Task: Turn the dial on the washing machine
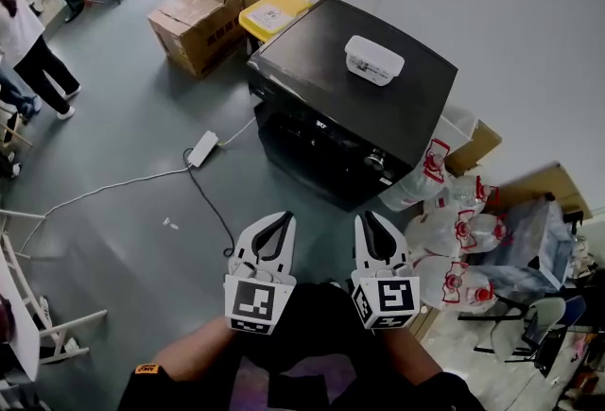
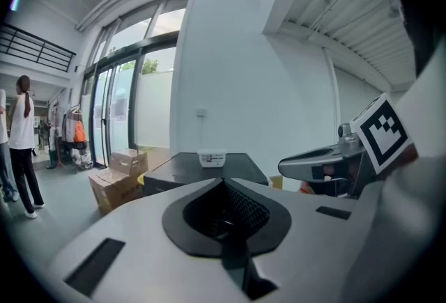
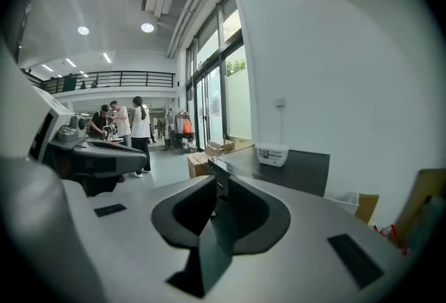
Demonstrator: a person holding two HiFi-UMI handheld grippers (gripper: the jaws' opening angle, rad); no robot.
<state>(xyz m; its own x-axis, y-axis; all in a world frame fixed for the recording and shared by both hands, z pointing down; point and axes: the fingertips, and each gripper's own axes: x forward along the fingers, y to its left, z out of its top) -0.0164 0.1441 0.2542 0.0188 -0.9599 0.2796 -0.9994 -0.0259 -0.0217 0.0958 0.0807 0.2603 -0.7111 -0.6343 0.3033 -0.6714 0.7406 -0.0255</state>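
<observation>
The black washing machine [image 1: 359, 69] stands ahead on the floor, with its round dial [image 1: 375, 159] on the front panel near the right corner. A white box [image 1: 374, 59] rests on its lid. Both grippers are held side by side close to the person's body, well short of the machine. My left gripper [image 1: 282, 216] is shut with nothing in it; its tips [image 2: 224, 181] meet. My right gripper [image 1: 371, 215] has its jaws a narrow slit apart [image 3: 219, 176], with nothing between them. The machine [image 3: 300, 169] lies ahead and slightly right of it.
Cardboard boxes [image 1: 203, 12] and a yellow bin [image 1: 274, 12] sit behind the machine on the left. A power strip [image 1: 202, 148] and cable lie on the floor. White plastic bags [image 1: 454, 220] crowd the machine's right side. A person [image 1: 28, 45] stands far left.
</observation>
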